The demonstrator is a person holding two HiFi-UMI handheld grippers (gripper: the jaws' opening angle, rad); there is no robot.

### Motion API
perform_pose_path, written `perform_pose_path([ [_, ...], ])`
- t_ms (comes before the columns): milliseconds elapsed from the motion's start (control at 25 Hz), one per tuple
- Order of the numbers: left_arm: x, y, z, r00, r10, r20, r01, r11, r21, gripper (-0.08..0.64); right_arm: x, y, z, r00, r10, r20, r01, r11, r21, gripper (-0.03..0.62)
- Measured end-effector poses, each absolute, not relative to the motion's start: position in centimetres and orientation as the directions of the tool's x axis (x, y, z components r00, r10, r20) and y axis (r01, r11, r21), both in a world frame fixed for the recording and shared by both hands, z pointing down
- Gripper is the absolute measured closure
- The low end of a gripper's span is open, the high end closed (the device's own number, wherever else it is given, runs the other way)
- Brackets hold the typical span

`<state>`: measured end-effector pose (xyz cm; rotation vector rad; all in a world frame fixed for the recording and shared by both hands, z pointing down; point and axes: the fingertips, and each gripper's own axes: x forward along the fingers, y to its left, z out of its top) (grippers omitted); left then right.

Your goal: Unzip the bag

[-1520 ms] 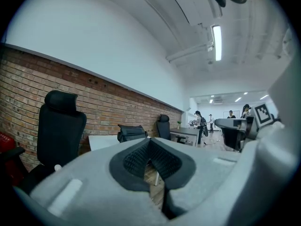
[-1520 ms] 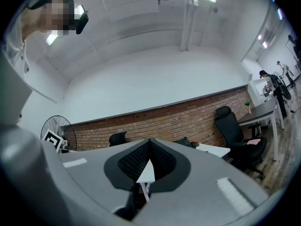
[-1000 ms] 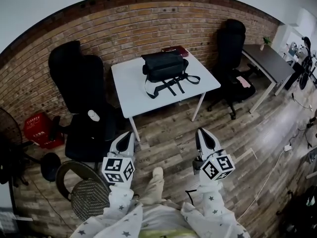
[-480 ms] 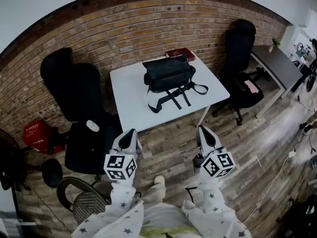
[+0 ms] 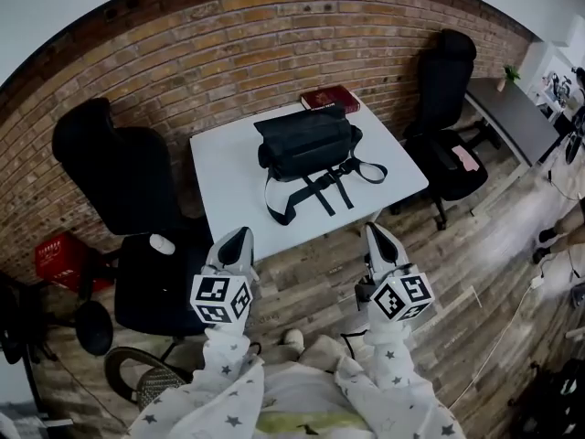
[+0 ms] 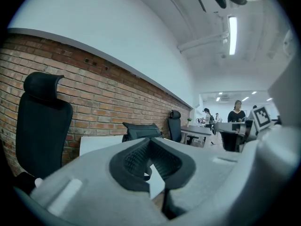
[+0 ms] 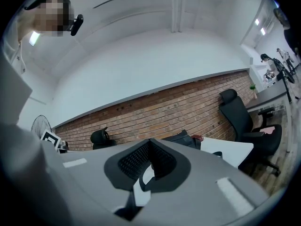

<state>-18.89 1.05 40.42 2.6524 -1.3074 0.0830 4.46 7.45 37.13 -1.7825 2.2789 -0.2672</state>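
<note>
A black bag (image 5: 306,142) lies on the white table (image 5: 228,176), its straps (image 5: 320,188) trailing toward the near edge. The same bag (image 6: 141,131) shows low and far in the left gripper view, and as a dark shape (image 7: 181,138) in the right gripper view. My left gripper (image 5: 238,241) is shut and empty, held in the air just short of the table's near edge. My right gripper (image 5: 377,238) is shut and empty too, over the floor by the table's near right corner. Both are well short of the bag.
A red book (image 5: 329,98) lies on the table behind the bag. Black office chairs stand at the left (image 5: 119,190) and right (image 5: 448,90) of the table, before a brick wall. A grey desk (image 5: 512,108) stands at far right. A red bin (image 5: 64,256) sits on the floor at left.
The table and bag have drawn nearer and larger in the head view as I step toward them. Both grippers stay shut and keep their places in front of me.
</note>
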Motion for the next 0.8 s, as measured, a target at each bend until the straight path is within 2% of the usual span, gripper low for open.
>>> perform_pose_path([
  [360, -18.0, -2.6, 42.3, 0.597, -0.782, 0.179, -0.802, -0.576, 0.159, 0.561, 5.6, 3.3, 38.7, -0.241, -0.970, -0.032, -0.921, 0.239, -0.308, 0.601],
  [800, -16.5, -11.2, 43.3, 0.507, -0.839, 0.197, -0.860, -0.478, 0.179, 0.561, 7.1, -8.4, 39.2, -0.369, -0.929, -0.021, -0.881, 0.357, -0.311, 0.601],
])
